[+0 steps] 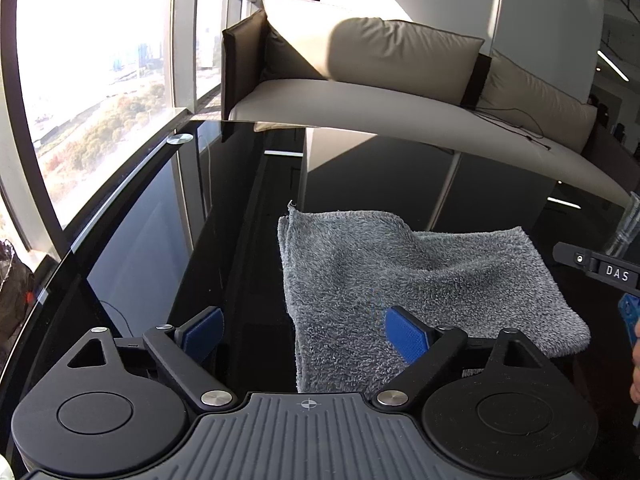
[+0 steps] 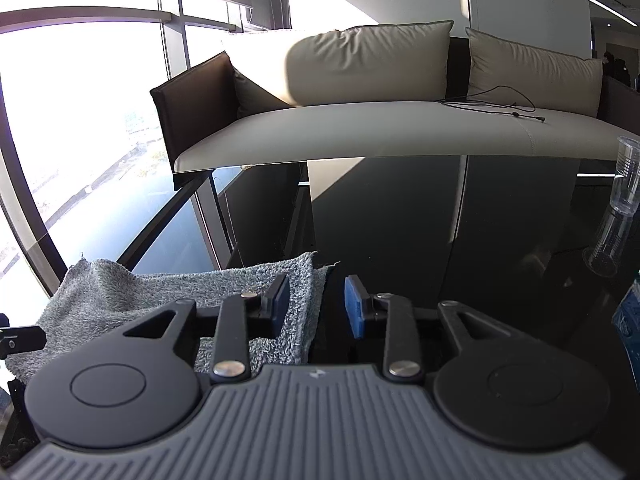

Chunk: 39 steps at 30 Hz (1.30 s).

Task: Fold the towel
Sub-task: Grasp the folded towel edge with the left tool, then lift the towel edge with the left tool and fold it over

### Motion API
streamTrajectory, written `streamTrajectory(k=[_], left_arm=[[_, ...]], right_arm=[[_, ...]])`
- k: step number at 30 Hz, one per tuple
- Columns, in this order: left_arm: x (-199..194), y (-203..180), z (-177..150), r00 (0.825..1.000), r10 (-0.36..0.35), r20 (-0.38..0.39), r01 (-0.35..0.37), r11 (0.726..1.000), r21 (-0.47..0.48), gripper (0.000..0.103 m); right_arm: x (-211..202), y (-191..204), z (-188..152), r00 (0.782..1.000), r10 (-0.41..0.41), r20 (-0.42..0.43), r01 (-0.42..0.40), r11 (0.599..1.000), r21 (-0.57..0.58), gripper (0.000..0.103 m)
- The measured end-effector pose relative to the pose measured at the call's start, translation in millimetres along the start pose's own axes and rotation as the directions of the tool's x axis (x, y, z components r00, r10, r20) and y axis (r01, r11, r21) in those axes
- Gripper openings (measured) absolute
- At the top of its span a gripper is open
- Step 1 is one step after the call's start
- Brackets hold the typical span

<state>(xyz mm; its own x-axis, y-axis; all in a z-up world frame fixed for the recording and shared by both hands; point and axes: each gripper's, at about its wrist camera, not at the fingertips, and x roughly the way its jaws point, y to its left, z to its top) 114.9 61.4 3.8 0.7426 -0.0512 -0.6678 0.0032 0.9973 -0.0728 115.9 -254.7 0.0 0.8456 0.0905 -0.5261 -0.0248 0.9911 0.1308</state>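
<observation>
The grey terry towel is laid on the black glass desk, near the front edge. At its far left corner two stacked layers can be seen, and a doubled edge also shows at its right side in the right wrist view, so at least one fold is judged to be done already. The top surface is not flat: a soft ridge is raised across the middle, and the edges are not squared. Smoothing, and probably a further fold, is judged to be left.

The left gripper is held over the towel's near left edge with its fingers spread wide, nothing gripped; one blue pad lies over the cloth. The right gripper is placed at the towel's right edge, fingers fairly open and empty. A clear plastic cup stands far right on the desk, and a beige sofa is seen beyond.
</observation>
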Motion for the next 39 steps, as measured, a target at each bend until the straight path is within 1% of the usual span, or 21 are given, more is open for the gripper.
streamTrajectory(k=[5,7,11,12,14,16,18,20,21,25,30,39], left_arm=[[-6,-1,-10,1.000,-0.013,-0.003,0.013,1.000,-0.023,0.085],[-7,-2,-13,1.000,-0.025,-0.008,0.025,0.999,-0.029,0.083],[-7,-3,-17,0.999,-0.030,-0.010,0.030,0.999,-0.029,0.081],[-7,-3,-17,1.000,-0.030,-0.006,0.030,0.999,-0.028,0.077],[-8,-3,-17,0.999,-0.038,-0.001,0.038,0.999,-0.028,0.067],[-8,-4,-17,0.999,-0.043,0.003,0.043,0.999,-0.019,0.048],[-8,-5,-17,0.999,-0.041,0.002,0.041,0.999,-0.003,0.044],[-9,-4,-16,0.999,-0.043,-0.002,0.043,0.999,-0.003,0.032],[-9,-3,-16,0.999,-0.047,-0.005,0.047,0.999,-0.006,0.023],[-7,0,-15,0.999,-0.050,-0.009,0.050,0.999,-0.012,0.011],[-6,1,-14,0.998,-0.066,-0.016,0.065,0.997,-0.028,0.005],[-11,0,-9,0.997,-0.077,0.015,0.078,0.996,-0.035,0.004]], right_arm=[[-24,-1,-9,1.000,0.013,0.005,-0.013,1.000,0.015,0.042],[-32,-1,-12,1.000,0.017,0.008,-0.017,1.000,0.015,0.043],[-47,1,-20,1.000,0.026,-0.015,-0.025,0.999,0.032,0.043],[-52,2,-22,0.999,0.036,-0.013,-0.035,0.999,0.032,0.043],[-57,3,-23,0.999,0.040,-0.005,-0.040,0.999,0.014,0.043],[-60,4,-23,0.999,0.035,0.004,-0.035,0.999,0.000,0.044],[-58,-1,-21,1.000,0.031,-0.002,-0.031,0.999,0.021,0.044],[-56,-5,-21,0.999,0.031,-0.011,-0.030,0.999,0.044,0.044],[-55,-6,-21,0.999,0.031,-0.014,-0.031,0.998,0.047,0.044],[-51,-5,-20,0.999,0.028,-0.021,-0.027,0.999,0.028,0.044],[-48,-4,-19,0.999,0.032,-0.028,-0.031,0.999,0.023,0.044],[-45,-5,-19,0.999,0.028,-0.039,-0.027,0.999,0.018,0.044]])
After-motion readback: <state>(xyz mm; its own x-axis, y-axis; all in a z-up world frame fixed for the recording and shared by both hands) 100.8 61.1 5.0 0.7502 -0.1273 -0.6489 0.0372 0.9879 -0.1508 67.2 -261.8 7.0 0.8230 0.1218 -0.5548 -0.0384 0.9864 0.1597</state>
